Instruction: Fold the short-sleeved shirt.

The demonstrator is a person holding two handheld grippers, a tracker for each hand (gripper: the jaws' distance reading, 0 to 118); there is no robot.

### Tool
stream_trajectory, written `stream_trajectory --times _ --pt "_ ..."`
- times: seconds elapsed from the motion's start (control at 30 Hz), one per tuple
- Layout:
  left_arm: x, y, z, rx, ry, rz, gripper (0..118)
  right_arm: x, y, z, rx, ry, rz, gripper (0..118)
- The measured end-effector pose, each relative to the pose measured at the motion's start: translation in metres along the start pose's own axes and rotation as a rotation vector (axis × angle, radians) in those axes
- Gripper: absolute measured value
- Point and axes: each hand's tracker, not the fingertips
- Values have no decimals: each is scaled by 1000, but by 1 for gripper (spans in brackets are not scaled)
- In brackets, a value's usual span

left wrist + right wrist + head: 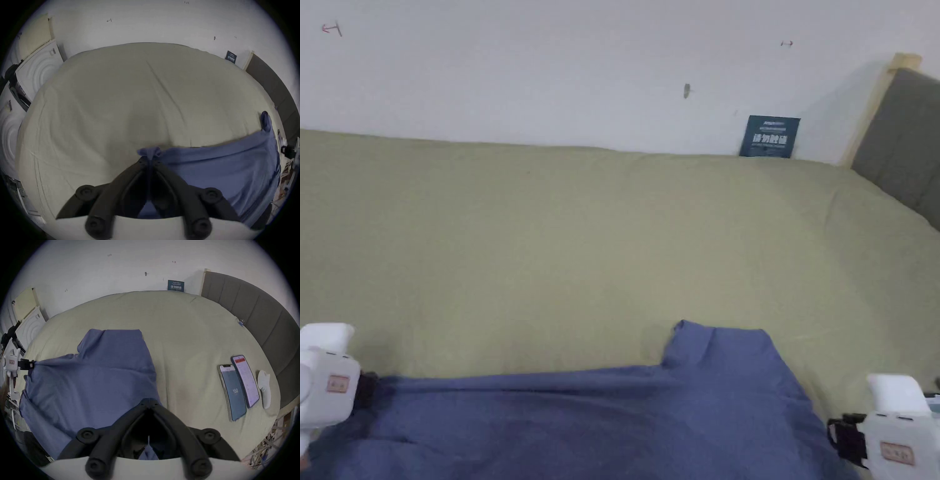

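Blue short-sleeved shirt [600,419] lies on the near part of a bed [581,250] covered with a pale olive sheet. One sleeve [719,347] sticks out toward the far side, right of centre in the head view; the rest of the cloth spreads left and near.

Left gripper [150,160]: jaws closed together on a bunched tuft of the shirt's left far edge, with fabric poking out past the tips. In the right gripper view the same gripper [31,365] sits at far left, pinching the shirt's corner, and the cloth runs taut from it.

Right gripper [149,402]: jaws drawn together at the tips over the shirt's right edge. A thin seam line shows between them and blue cloth shows under the jaw base, but whether both jaws press on fabric I cannot tell. In the head view its white body [897,431] sits at the near right, beside the shirt's edge.

To the right on the sheet: two phones [238,389] side by side, screens lit, and a white handheld device [264,389] just beyond them. Grey padded headboard [259,313] at right. Small dark card [769,136] leans on the white wall at the far edge of the bed.
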Motion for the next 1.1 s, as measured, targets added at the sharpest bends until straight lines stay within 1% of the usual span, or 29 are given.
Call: stream_trajectory --times 0.07,0.1,0.13,0.17,0.2,0.23,0.3,0.43,0.5,0.53,0.57,0.6,0.63,0.67,0.7,0.73,0.9,1.1 --pt "-1 -1 -1 -4 -3 0 4 0 14 -11 1 -2 3 0" --pt "-2 -1 -1 -9 -7 6 4 1 20 -17 2 -3 3 11" --pt "-3 0 -3 -10 -13 14 4 2 27 -24 -1 -3 2 39" --pt "-3 1 -4 -15 -18 21 4 3 35 -34 -13 -1 -1 80" --pt "-4 0 -3 -15 -21 25 4 4 43 -44 -52 -2 2 116" --pt "-4 0 -3 -16 -23 29 4 4 48 -55 -74 -19 2 116" --pt "-5 2 -5 -18 -23 22 4 3 57 -68 -46 -36 18 103" --pt "-4 3 -7 -25 -15 8 4 1 69 -102 -160 -42 41 103" --pt "-4 3 -7 -25 -12 9 4 4 69 -105 -159 -31 22 102" --pt "-3 3 -8 -25 -11 8 4 5 70 -100 -152 -26 8 101" --pt "-3 3 -7 -24 -10 7 4 7 70 -92 -130 -12 5 94" --pt "-3 2 -4 -19 -7 8 4 9 69 -85 -108 -18 23 72" --pt "-3 1 0 -10 -1 9 4 13 69 -76 -70 14 21 44" --pt "-3 0 5 18 5 9 4 16 70 -70 -63 41 -5 0" --pt "-3 0 12 38 -1 8 4 19 69 -61 -41 15 -33 0" --pt "-5 -1 19 52 -4 20 4 19 66 -50 -32 39 -37 0" --pt "-17 -6 68 100 -31 20 4 15 59 11 45 55 1 0" --pt "-33 -38 132 165 -60 14 4 17 26 94 138 102 -4 0"
